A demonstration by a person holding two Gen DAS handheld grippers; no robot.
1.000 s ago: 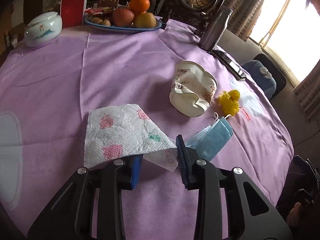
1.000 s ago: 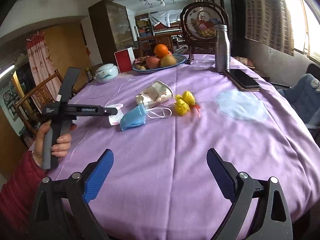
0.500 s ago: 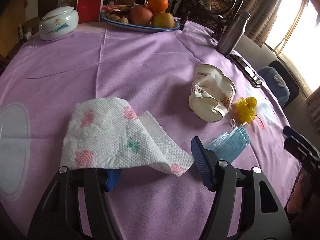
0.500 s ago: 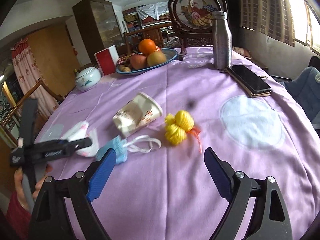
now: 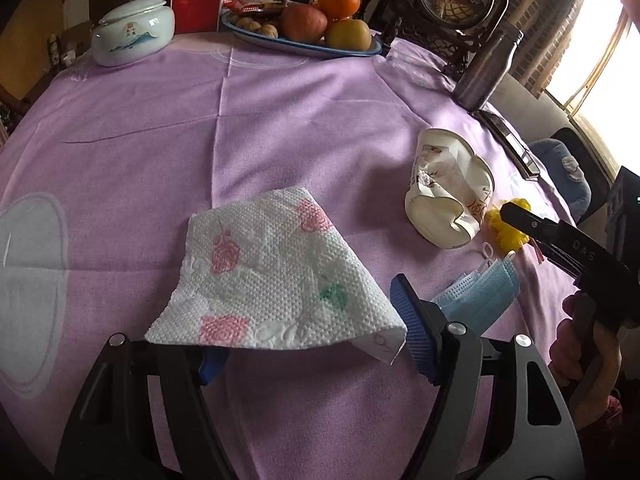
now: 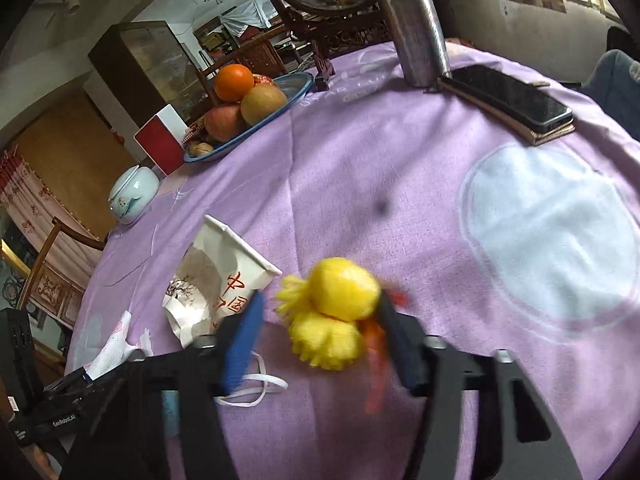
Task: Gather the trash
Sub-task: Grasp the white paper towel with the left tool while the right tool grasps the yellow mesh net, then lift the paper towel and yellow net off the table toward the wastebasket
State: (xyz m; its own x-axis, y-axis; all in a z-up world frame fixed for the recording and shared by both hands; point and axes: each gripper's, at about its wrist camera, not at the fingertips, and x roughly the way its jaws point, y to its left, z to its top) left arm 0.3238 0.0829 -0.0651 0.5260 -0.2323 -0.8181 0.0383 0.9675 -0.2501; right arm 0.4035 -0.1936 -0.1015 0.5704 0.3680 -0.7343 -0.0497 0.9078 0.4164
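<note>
Four pieces of trash lie on the purple tablecloth: a floral paper towel, a crushed paper cup, a blue face mask and a yellow tassel. The left gripper has its jaws spread wide, and the paper towel is draped over its left finger, whose blue pad is mostly hidden under the sheet; the right finger stands clear of the towel's corner, so nothing is clamped. The mask lies just beyond that right finger, and the cup lies on its side farther out, near the tassel. In the right wrist view, the right gripper frames the tassel between its two blurred fingers, which sit close on either side of it; whether they are actually pinching it I cannot tell. The cup lies just left of the tassel. Across the table sit a fruit plate, a lidded porcelain jar, a steel bottle and a phone.
</note>
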